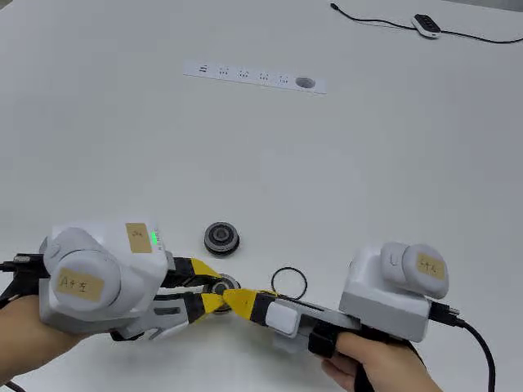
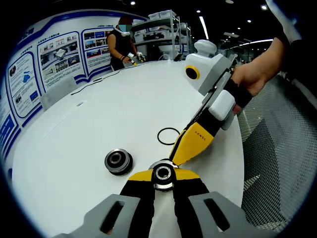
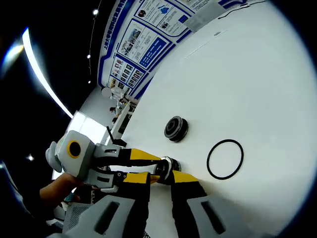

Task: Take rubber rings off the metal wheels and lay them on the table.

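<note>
Yellow-tipped left gripper [image 1: 211, 286] clamps a small silver metal wheel [image 2: 163, 175] just above the white table [image 1: 343, 180].

We see the right gripper [image 1: 239, 299] reaching in from the other side, its yellow jaws pressed together with the tips touching the held wheel's rim; whether they pinch any rubber we cannot tell. One thin black rubber ring [image 3: 208, 161] lies flat on the table just beyond the two grippers. A second metal wheel with a black band [image 1: 221, 238] sits near it, apart from both grippers.
</note>
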